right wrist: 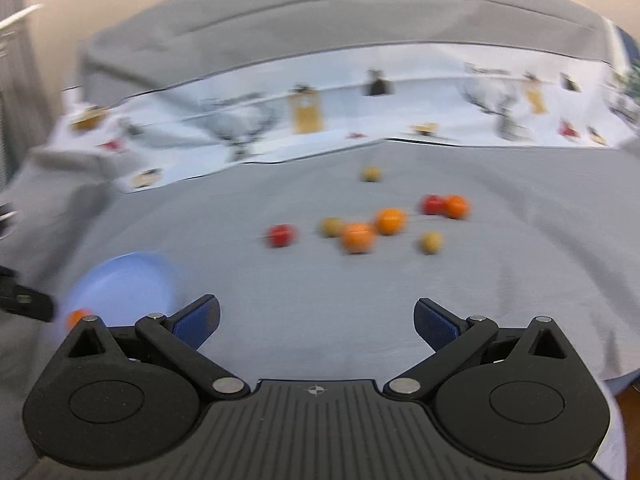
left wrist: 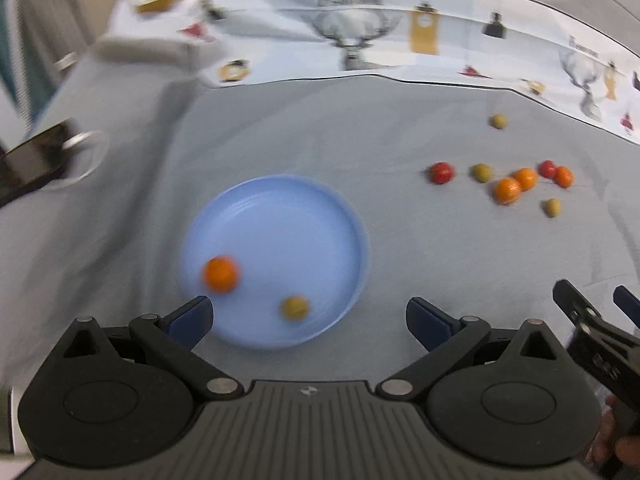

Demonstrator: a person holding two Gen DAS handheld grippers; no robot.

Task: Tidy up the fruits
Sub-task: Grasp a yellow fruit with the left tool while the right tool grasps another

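Lying on the grey cloth-covered tabletop [left wrist: 400, 240], a round light-blue plastic plate [left wrist: 276, 260] sits left of centre in the left wrist view, holding a small orange fruit [left wrist: 221, 274] near its left rim and a small yellow-green fruit [left wrist: 295, 308] near its front rim, the two apart from each other. Above the plate's near edge, the left gripper [left wrist: 309, 322] has its blue-padded fingers [left wrist: 192, 318] spread wide and released, with nothing between them. Farther right on the cloth lies a loose group of fruits: a red fruit [left wrist: 441, 172], a green one [left wrist: 481, 172] just beside it, two orange fruits [left wrist: 508, 191] touching each other, then a second red fruit [left wrist: 547, 168] pressed against another orange one [left wrist: 564, 176], with an olive-green fruit [left wrist: 552, 207] in front and a lone green fruit [left wrist: 498, 121] set back toward the white printed cloth strip [left wrist: 400, 40]. At the far right edge, part of the right gripper [right wrist: 316, 322] shows; in its own view its fingers [right wrist: 434, 326] are likewise spread and empty, hovering over bare cloth, with the plate at the lower left and the scattered fruits ahead. Both views are blurred.
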